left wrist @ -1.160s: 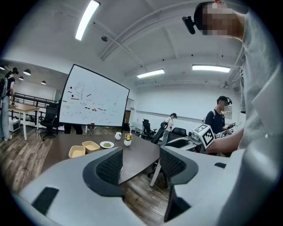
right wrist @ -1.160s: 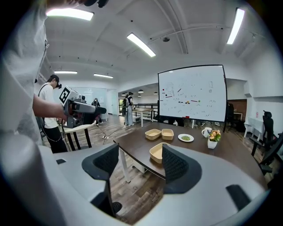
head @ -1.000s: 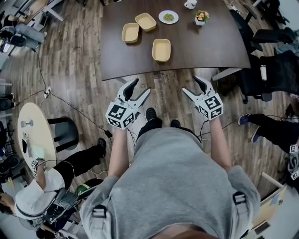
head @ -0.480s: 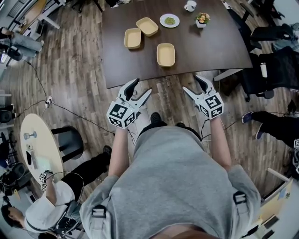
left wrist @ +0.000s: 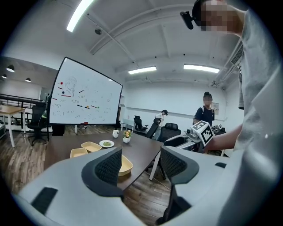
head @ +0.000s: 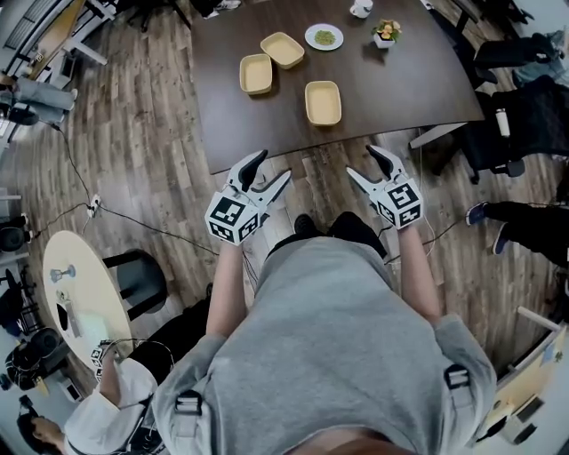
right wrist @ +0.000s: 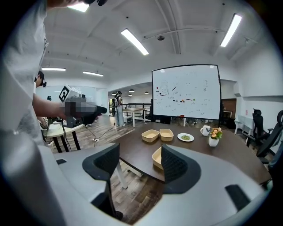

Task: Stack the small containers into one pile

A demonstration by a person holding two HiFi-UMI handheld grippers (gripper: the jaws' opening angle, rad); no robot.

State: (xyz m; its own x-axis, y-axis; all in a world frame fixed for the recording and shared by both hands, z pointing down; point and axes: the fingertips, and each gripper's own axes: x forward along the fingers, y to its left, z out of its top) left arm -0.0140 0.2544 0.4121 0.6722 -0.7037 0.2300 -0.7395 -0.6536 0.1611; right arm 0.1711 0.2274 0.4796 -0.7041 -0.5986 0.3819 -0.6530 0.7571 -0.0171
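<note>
Three small tan containers lie apart on the dark table (head: pixel 400 89): one (head: pixel 323 102) nearest me, one (head: pixel 256 74) to its far left, and one (head: pixel 283 49) behind that. My left gripper (head: pixel 268 171) hangs open over the floor, short of the table's near edge. My right gripper (head: pixel 365 163) is open too, level with it. Both hold nothing. In the left gripper view the nearest container (left wrist: pixel 125 165) shows partly behind one jaw. In the right gripper view the nearest container (right wrist: pixel 157 158) shows between the jaws, with two others (right wrist: pixel 151 135) (right wrist: pixel 166 134) behind.
A white plate with green food (head: pixel 324 36), a small flower pot (head: pixel 385 32) and a white cup (head: pixel 360 8) stand at the table's far side. Office chairs (head: pixel 516 120) are at the right. A cable (head: pixel 133 213) crosses the wood floor. A person sits by a round table (head: pixel 76 293) at left.
The table and containers have shifted slightly lower and right in the head view, closer to me. Both grippers stay open in much the same place in the view.
</note>
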